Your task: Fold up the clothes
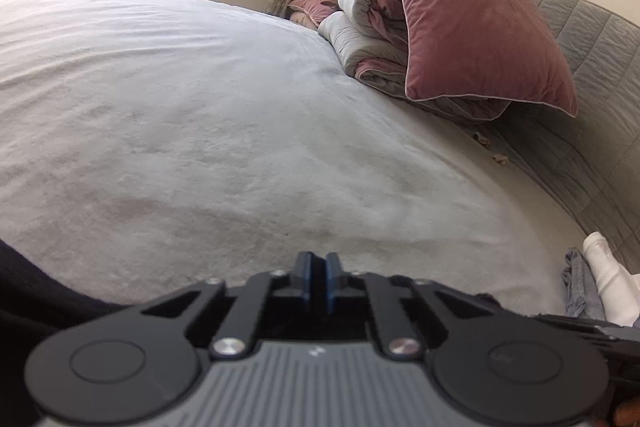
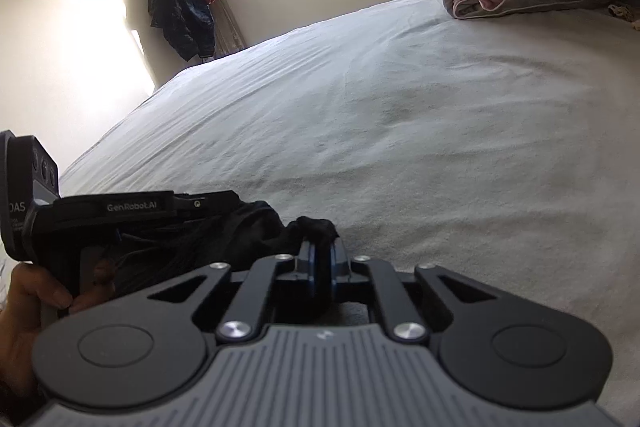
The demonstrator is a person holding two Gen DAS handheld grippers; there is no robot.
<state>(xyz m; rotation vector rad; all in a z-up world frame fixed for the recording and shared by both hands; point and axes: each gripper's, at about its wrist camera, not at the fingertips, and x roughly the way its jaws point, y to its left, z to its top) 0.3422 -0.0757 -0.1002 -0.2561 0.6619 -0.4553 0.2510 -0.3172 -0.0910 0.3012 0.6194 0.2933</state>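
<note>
The black garment [image 2: 248,227] lies bunched at the near edge of the bed [image 2: 400,107], likely pinched for spreading. The right gripper [image 2: 320,251] is clamped on a tuft of it; the left gripper [image 1: 319,269] is closed too, on what I cannot tell.

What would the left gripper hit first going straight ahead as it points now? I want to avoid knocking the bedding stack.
Most likely the pale grey bed sheet: the shut left gripper angles down at bare mattress just ahead. The mauve velvet pillow and folded quilts lie off to the right, though depth is unclear.
</note>
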